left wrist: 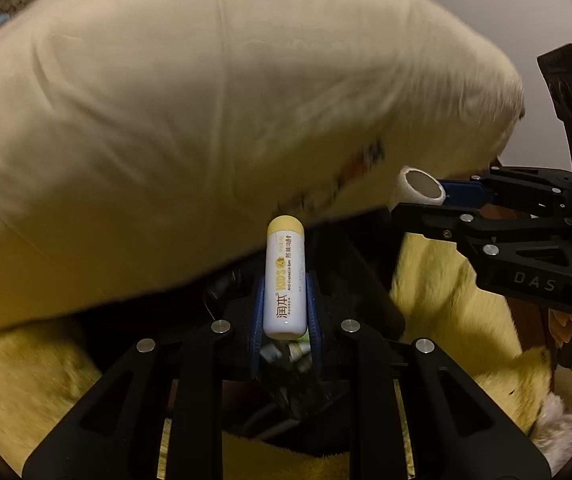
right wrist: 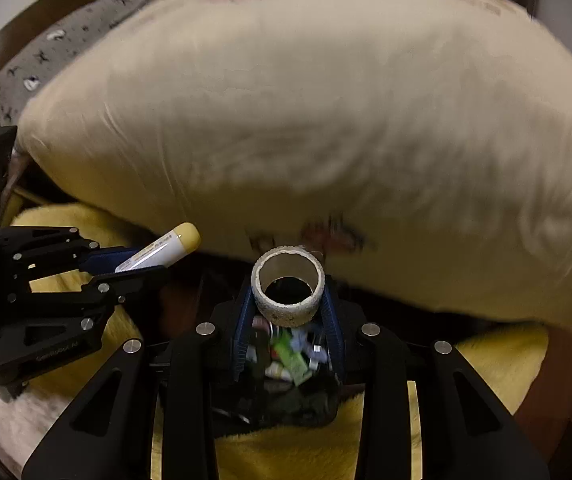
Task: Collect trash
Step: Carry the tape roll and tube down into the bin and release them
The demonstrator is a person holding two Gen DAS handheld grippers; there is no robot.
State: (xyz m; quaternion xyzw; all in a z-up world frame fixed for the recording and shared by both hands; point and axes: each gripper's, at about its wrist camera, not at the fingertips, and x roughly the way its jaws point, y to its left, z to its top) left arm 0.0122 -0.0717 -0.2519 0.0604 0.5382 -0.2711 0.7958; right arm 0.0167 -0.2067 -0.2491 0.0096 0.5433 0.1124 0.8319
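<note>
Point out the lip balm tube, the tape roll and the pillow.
lip balm tube [left wrist: 284, 280], left wrist view, on its white label.
tape roll [right wrist: 286, 312], right wrist view, on its outer rim.
pillow [right wrist: 325, 120], right wrist view, on its cream face.

A yellow fleecy blanket [right wrist: 497, 364] carries a large cream pillow [right wrist: 325, 128], seemingly resting on it.

White lip-balm tube [left wrist: 284, 278] with yellow cap points forward; empty tape roll [right wrist: 287, 286] shows its hollow core.

Pillow [right wrist: 305, 120] blocks ahead; below seems dimly open.
</note>
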